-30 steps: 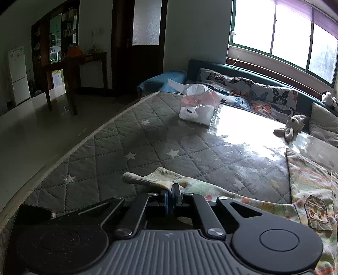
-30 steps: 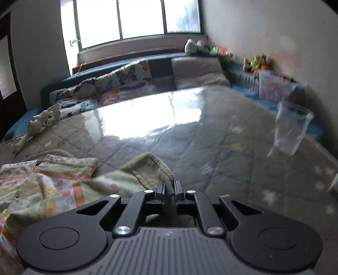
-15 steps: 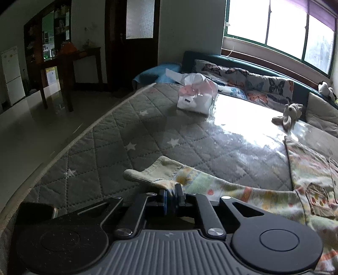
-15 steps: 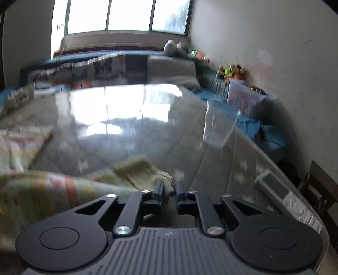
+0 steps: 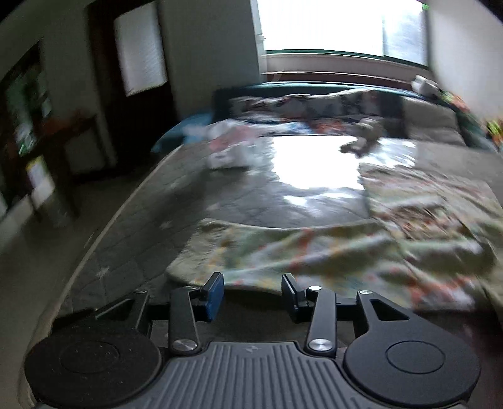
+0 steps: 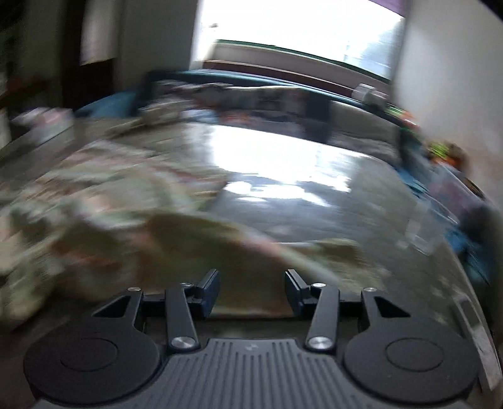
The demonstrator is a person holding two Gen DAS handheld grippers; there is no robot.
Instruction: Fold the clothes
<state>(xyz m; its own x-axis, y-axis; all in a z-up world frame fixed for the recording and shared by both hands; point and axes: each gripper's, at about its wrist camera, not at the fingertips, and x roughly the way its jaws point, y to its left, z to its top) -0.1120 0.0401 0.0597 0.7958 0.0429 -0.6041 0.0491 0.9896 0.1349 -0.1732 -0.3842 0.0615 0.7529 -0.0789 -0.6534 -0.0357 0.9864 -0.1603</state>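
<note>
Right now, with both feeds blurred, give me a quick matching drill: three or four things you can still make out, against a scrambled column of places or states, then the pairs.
Things:
1. left gripper
2. patterned garment
3. window
4. mattress

Places or states:
A. bright, at the far end behind the bed
B. open, nothing between the fingers
C. grey quilted, under the clothing
D. lying loose just ahead of the fingers

Pairs: 1-B, 2-D, 3-A, 4-C

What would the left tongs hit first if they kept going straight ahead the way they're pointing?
Probably the patterned garment: its near edge lies just beyond the open left tongs, spread on the quilted mattress. The frame is blurred, so the depth and the height above the cloth are uncertain.
</note>
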